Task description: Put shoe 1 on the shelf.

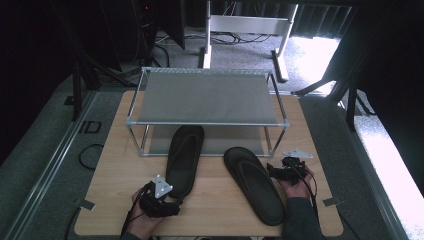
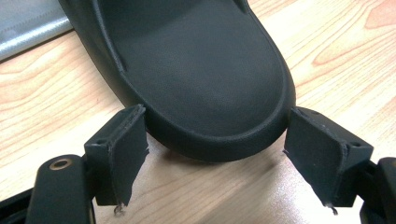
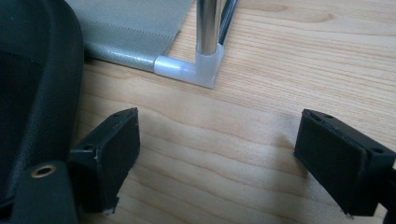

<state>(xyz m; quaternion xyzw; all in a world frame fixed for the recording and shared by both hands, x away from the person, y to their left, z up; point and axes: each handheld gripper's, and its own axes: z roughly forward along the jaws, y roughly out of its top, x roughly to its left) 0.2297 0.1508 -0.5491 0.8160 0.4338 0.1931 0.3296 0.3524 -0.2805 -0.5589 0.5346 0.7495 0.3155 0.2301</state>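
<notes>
Two black sandals lie on the wooden table (image 1: 112, 195). The left sandal (image 1: 184, 159) points its toe under the shoe rack (image 1: 207, 122). Its heel (image 2: 205, 79) sits between the jaws of my left gripper (image 2: 215, 116), which is open, with a pad close on each side and not pressing. From above, my left gripper (image 1: 172, 202) is at that heel. The right sandal (image 1: 255, 184) lies angled in front of the rack. My right gripper (image 1: 274, 172) rests just right of it and is open over bare wood (image 3: 217, 114), the sandal's edge (image 3: 42, 88) beside its left pad.
The two-shelf metal rack with grey fabric shelves stands at the table's far half; its front right leg and white corner joint (image 3: 201, 67) are just ahead of my right gripper. Cables (image 1: 90, 155) lie on the floor to the left, and a desk frame (image 1: 247, 30) stands behind.
</notes>
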